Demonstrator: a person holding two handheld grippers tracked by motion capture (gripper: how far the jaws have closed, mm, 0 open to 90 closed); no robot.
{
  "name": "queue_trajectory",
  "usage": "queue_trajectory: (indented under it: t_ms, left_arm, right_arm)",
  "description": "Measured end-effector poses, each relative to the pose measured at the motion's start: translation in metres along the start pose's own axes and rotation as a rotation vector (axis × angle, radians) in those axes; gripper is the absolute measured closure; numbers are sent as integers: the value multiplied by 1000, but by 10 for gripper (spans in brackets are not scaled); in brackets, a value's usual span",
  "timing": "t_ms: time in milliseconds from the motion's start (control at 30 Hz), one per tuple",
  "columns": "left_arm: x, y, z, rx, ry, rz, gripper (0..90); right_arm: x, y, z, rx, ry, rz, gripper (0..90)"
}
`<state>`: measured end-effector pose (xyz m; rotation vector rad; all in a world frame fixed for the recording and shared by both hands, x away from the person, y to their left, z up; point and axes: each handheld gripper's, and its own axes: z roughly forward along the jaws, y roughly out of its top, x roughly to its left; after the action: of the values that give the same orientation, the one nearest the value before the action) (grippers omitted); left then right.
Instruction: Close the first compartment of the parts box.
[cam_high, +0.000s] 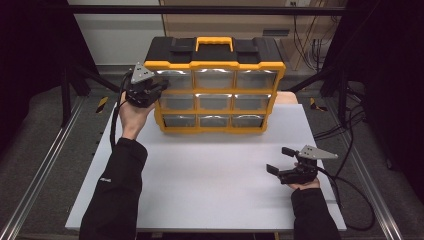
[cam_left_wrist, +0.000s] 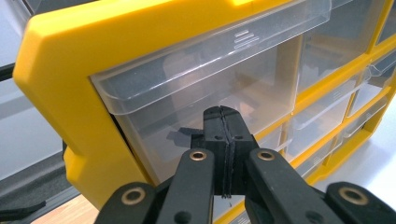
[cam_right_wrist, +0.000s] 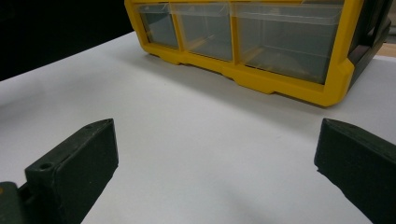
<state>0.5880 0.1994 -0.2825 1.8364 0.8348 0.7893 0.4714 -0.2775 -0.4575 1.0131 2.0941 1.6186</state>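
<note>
Drawer organizer (cam_high: 215, 85), yellow frame with black top and a grid of clear drawers, stands upright on the white table (cam_high: 200, 185), at the far side from the person; nearest to the person, the right gripper (cam_high: 283, 161) rests low over the bare table, jaws spread wide with nothing between them, the organizer well ahead of its tips; farther off, the left gripper (cam_high: 161, 86) sits at the organizer's left edge, jaws pressed fully together and empty, tips at the face of the top-left drawer (cam_left_wrist: 205, 88); judgement: step in hand looks like working that top-left drawer, and shut jaws can only nudge it; to pull it well, part the jaws a little, hook or pinch the lip just above the tips, draw straight back along the drawer's own line, not sideways toward the frame; right gripper would do well to come forward and steady the frame's lower right corner (cam_right_wrist: 338, 79), else the whole box may slide on the smooth table; views compared: left gripper view gives the shut seam of the jaws and the drawer lip close above them, whether the tips touch the plastic cannot be told; high view gives both hands well apart and the handle (cam_high: 214, 42) beyond; right gripper view gives the bottom row (cam_right_wrist: 243, 32) and the open table ahead of the tips.
</note>
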Motion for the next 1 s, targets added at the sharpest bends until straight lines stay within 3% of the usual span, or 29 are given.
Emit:
queue_trajectory:
  t_ms: [167, 233, 367, 533, 667, 800, 1000]
  left_arm:
    - [-1, -1, -4, 34, 3, -17, 894]
    - [0, -3, -8, 15, -2, -32, 889]
    - [-1, -9, -15, 3, -3, -39, 795]
    - [-5, -19, -24, 5, -38, -78, 623]
    - [-9, -29, -30, 8, -39, -75, 474]
    - [-12, -38, -35, 2, -83, -110, 332]
    - [-18, -50, -42, 6, -143, -131, 111]
  right_arm:
    - [0, 0, -1, -4, 0, 1, 3]
    - [0, 0, -1, -6, 0, 2, 3]
    - [0, 0, 0, -4, 0, 1, 3]
    - [0, 0, -1, -6, -1, 3, 3]
    - [0, 0, -1, -6, -1, 3, 3]
    - [0, 0, -1, -7, -2, 5, 3]
    - [0, 0, 0, -1, -2, 3, 3]
